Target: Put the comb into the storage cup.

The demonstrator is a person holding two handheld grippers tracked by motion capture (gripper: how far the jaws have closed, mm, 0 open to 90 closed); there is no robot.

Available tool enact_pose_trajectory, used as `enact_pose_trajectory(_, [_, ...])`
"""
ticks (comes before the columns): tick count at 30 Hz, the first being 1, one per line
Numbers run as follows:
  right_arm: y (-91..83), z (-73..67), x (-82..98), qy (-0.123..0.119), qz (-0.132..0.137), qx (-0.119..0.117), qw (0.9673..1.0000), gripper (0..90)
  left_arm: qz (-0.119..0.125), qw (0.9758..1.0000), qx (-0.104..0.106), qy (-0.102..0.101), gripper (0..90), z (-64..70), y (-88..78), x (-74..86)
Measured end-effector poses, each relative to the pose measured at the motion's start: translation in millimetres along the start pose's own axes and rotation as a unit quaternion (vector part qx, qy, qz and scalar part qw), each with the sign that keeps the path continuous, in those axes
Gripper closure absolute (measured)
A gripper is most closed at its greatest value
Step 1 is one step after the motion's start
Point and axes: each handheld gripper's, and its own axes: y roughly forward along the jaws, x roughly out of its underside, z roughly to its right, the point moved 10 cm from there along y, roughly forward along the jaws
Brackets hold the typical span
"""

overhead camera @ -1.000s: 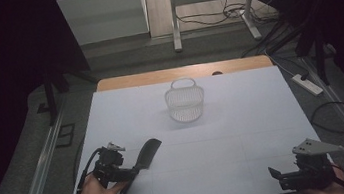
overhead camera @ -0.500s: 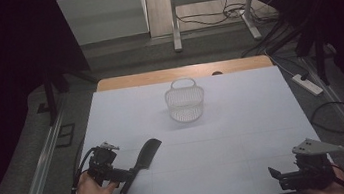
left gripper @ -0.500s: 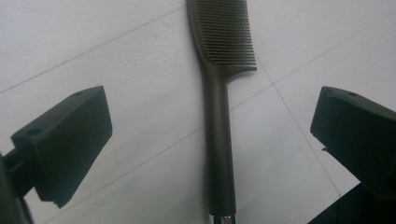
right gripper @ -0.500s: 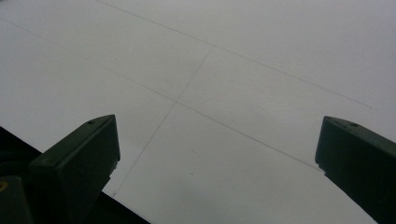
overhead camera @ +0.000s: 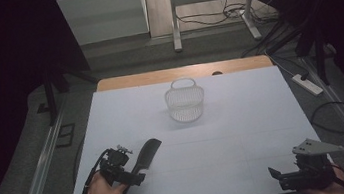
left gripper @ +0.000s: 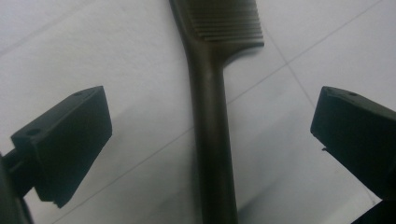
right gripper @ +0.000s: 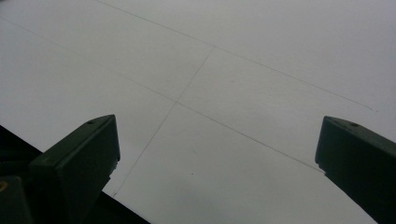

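The broad white table [overhead camera: 245, 132] bears a white wire basket [overhead camera: 185, 104] far back. Near its front left edge lies a slim black plastic comb [overhead camera: 143, 153] — long axis diagonal, fine-toothed head toward the basket, smooth handle between the left gripper's [left gripper: 210, 140] jaws, which have just been opening and stand wide, clear of it. The right gripper [right gripper: 217, 158] gapes empty.

My left tongs [overhead camera: 137, 176] low at near-left of desk [overhead camera: 243, 118], jaws just opened, at handle end of black comb [overhead camera: 143, 155] lying flat on white top. My right tongs [overhead camera: 277, 175] at near-right edge, nothing near them. White wire basket [overhead camera: 185, 104] upright toward far middle, well apart from comb.
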Motion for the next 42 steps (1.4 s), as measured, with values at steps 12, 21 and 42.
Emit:
enact_pose_trajectory(12, [-0.1,-0.5,-0.1,-0.001,0.000,-0.001,1.0000,0.3,-0.062,0.9979,-0.015,0.008,0.0,-3.8,18.3,10.2])
enact_pose_trajectory(21, [-0.2,-0.6,0.0,-0.002,0.001,-0.001,1.0000,0.3,-0.067,0.9972,-0.031,0.013,2.1,-3.1,18.0,10.5])
enact_pose_trajectory(42, [-0.2,-0.9,0.0,-0.004,0.001,0.000,1.0000,0.4,-0.032,0.9993,-0.019,0.002,72.8,-1.8,6.2,4.3])
